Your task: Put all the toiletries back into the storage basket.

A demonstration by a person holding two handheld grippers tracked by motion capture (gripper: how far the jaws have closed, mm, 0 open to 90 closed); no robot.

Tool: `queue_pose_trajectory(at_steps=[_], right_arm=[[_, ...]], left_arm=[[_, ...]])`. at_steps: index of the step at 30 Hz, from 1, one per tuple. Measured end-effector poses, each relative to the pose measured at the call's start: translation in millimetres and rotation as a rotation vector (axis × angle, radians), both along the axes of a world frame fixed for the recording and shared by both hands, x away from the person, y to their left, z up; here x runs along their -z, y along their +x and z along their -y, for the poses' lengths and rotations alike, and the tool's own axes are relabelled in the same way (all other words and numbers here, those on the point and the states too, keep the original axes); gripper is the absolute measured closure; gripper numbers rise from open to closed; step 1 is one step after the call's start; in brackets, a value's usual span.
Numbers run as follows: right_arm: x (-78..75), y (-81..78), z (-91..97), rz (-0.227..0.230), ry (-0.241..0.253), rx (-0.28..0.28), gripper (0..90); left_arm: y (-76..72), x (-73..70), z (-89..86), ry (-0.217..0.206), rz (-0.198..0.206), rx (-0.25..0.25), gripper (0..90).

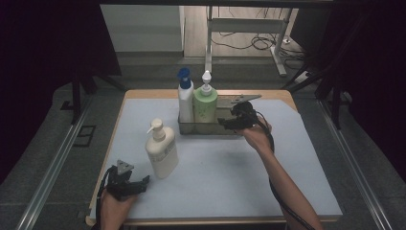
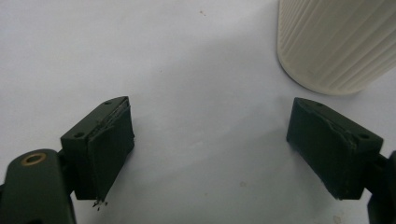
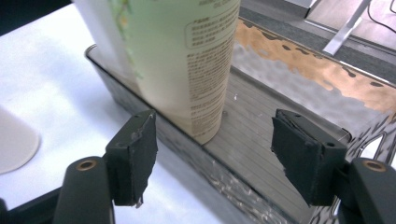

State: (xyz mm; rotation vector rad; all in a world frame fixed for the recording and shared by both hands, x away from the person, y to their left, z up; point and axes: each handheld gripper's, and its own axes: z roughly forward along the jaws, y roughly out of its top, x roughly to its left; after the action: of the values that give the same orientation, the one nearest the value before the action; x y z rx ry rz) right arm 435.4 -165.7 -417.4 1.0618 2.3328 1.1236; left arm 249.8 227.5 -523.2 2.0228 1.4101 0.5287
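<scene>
Nearest the person, the left tongs (image 1: pixel 141 181) rested low at the front left corner of the pale blue-grey tabletop (image 1: pixel 215 177), held in the left hand (image 1: pixel 115 203). Their jaws stood wide apart with nothing between them; the left gripper view showed bare tabletop (image 2: pixel 187 70) in the gap and the ribbed base of a cream bottle (image 2: pixel 336 42) just beyond the far jaw.

That cream pump bottle (image 1: pixel 162 151) stood upright on the tabletop, just beside the left tongs and apart from them.

Farther back, the right hand (image 1: pixel 256 136) reached across to the shallow clear plastic tray (image 1: pixel 210 128) near the rear middle of the tabletop. The right tongs (image 1: pixel 224 121) hung at the tray's right part, jaws spread, gripping nothing. In the right gripper view one jaw sat outside the tray's near wall (image 3: pixel 187 144) and the other over its ribbed floor, with the pale green pump bottle (image 3: pixel 187 60) standing upright between and beyond them.

In the tray's left end the white bottle with a blue cap (image 1: pixel 186 98) stood touching or just beside the green bottle (image 1: pixel 205 103).

Beyond the tabletop lay grey floor with a white metal stand (image 1: pixel 249 33) and loose cables (image 1: pixel 258 43).
</scene>
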Motion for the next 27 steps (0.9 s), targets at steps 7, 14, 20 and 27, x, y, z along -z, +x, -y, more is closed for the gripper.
queue_pose_trajectory(at_steps=[7,14,20,27], right_arm=[[-4.2,-16.7,10.4,0.022,0.011,-0.022,16.9],[-10.0,-32.7,17.9,0.049,-0.014,-0.012,11.8],[-15.5,-47.9,26.0,0.066,-0.036,-0.017,0.0],[-14.3,-65.3,39.8,0.075,-0.05,-0.02,0.0]], left_arm=[[-0.1,0.0,0.0,0.0,0.0,0.0,14.4],[-0.1,0.0,-0.1,-0.001,0.0,0.0,14.4],[0.0,0.2,0.1,-0.002,0.002,-0.003,14.4],[0.1,0.2,0.1,-0.003,0.002,-0.003,14.4]])
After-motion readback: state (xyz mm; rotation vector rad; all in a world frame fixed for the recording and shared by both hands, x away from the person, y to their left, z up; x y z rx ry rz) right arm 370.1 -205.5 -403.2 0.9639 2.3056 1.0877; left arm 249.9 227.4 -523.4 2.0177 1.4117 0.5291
